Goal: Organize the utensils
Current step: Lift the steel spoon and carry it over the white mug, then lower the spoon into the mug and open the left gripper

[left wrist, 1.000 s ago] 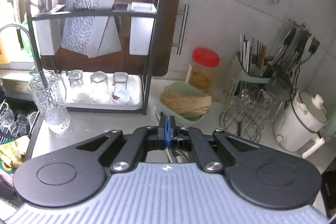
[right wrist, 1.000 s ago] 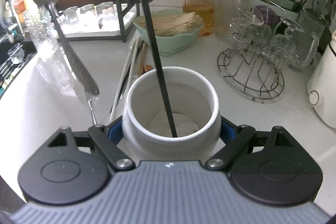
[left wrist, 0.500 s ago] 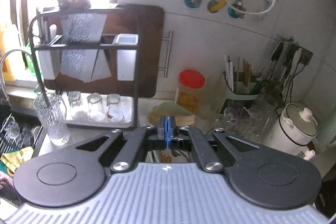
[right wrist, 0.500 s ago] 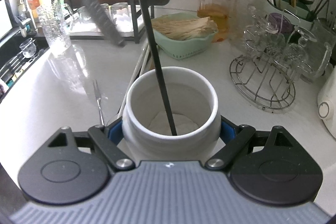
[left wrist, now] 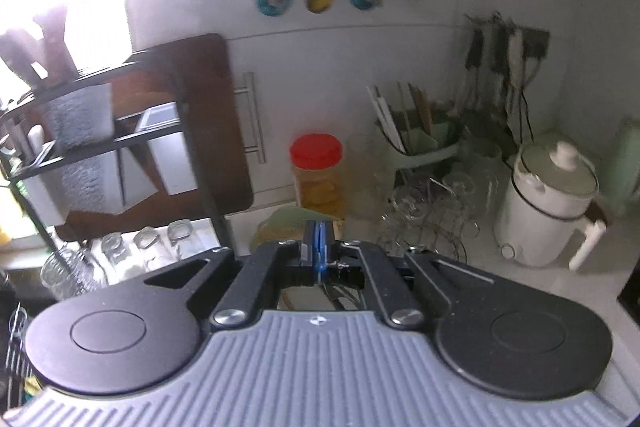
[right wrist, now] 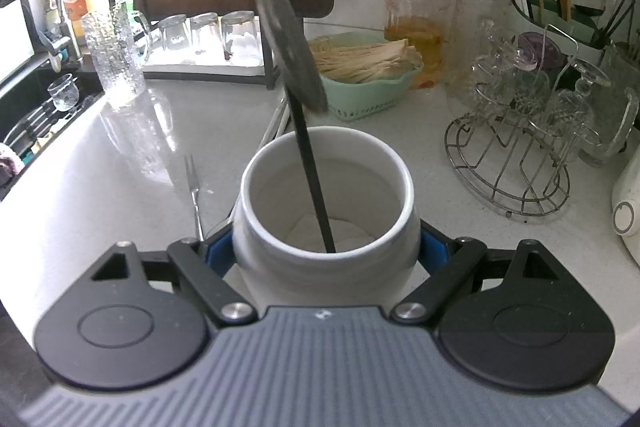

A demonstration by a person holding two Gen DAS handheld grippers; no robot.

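left wrist view: the left claw (left wrist: 318,247) is pinched fully closed at centre, its blue pads together; whatever it carries is hidden here. a red-lidded jar (left wrist: 317,171) stands at twelve o'clock, a white kettle (left wrist: 548,211) at three.

right wrist view: the right claw (right wrist: 326,247) holds a white ceramic jar (right wrist: 326,203) by its sides on the counter (right wrist: 100,195). a black stick (right wrist: 308,155) stands inside it. a flat grey utensil (right wrist: 286,27) hangs above at twelve o'clock; only this view shows it. a fork (right wrist: 193,187) lies at nine o'clock. best to keep the jar steady and lower the utensil tip-first, clear of the rim.
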